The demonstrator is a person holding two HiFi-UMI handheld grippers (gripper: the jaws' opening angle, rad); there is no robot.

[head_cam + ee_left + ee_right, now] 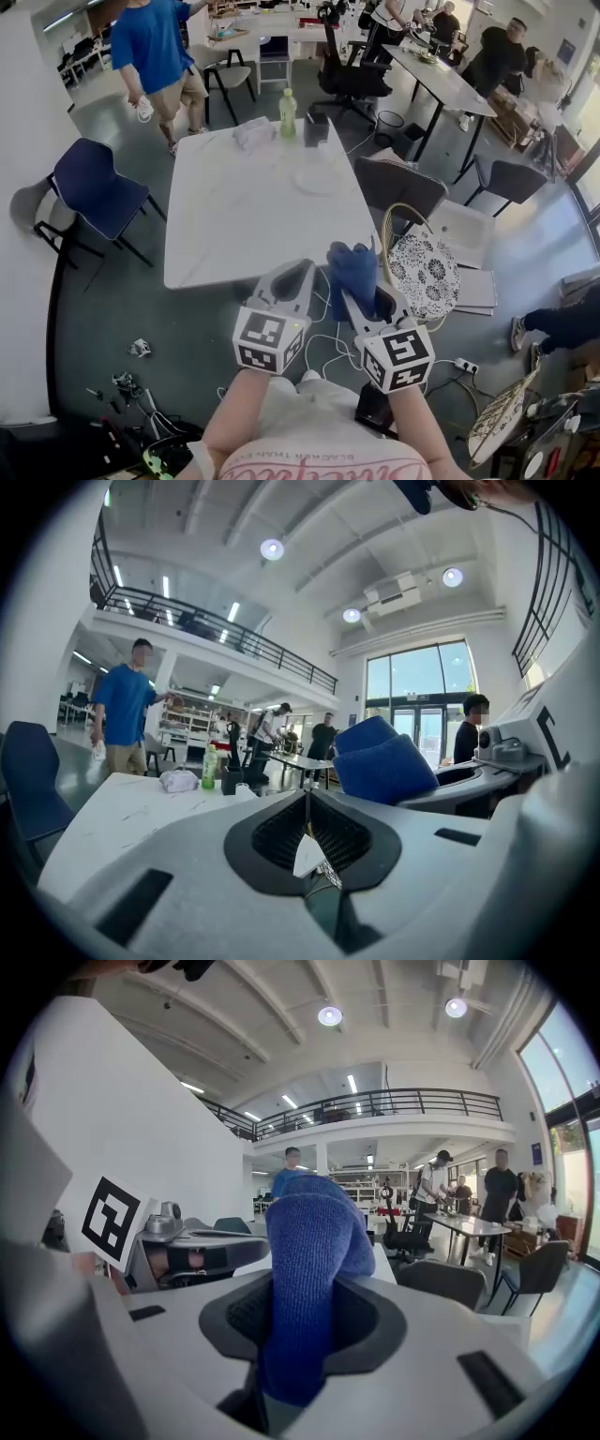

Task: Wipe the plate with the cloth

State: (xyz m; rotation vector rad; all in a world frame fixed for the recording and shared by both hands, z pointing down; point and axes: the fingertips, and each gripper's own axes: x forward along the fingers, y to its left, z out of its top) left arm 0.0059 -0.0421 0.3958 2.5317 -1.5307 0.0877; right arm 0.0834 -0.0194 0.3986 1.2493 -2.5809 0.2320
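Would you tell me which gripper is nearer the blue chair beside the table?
Left. The left gripper hangs off the table at its near edge, on the side of the blue chair; the right gripper, holding the cloth, is beside it, farther away.

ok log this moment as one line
left gripper: shut, empty | right gripper: shut on blue cloth | both by table near edge | wiping not started
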